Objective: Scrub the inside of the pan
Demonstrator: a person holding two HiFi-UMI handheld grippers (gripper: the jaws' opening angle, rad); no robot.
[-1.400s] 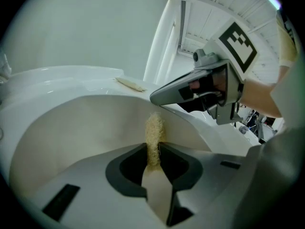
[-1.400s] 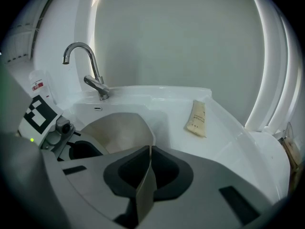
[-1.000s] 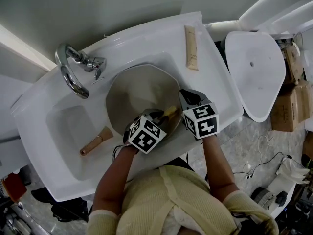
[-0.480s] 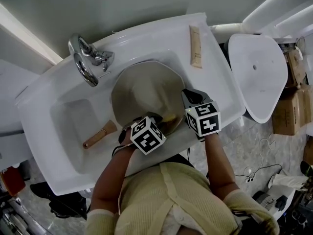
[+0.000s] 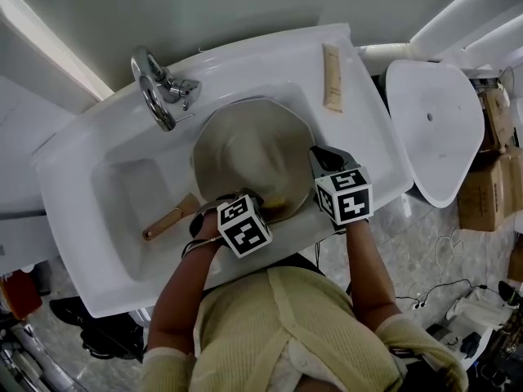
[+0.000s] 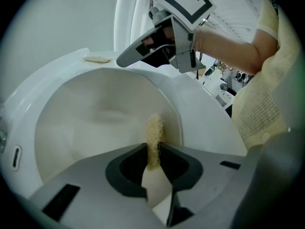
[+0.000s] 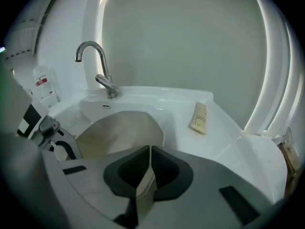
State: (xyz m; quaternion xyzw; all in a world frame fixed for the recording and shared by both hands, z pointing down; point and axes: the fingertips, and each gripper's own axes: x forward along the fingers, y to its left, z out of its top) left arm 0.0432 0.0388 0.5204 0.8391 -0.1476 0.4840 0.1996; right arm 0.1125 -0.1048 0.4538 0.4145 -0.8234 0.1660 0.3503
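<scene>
Left gripper: jaws closed on a tan fibrous scrub pad, which sticks out just ahead of the jaw tips. The pale inside of the pan lies directly ahead of and below these jaws.

Right gripper: jaws drawn nearly together, with a thin beige edge of the pan's rim pinched between them. The pan's hollow lies ahead and to the left of these jaws. A faucet stands farther ahead of them, and a flat tube lies ahead to their right.

The pan sits in a white sink. A wooden-handled brush lies to the left of the left jaws.
</scene>
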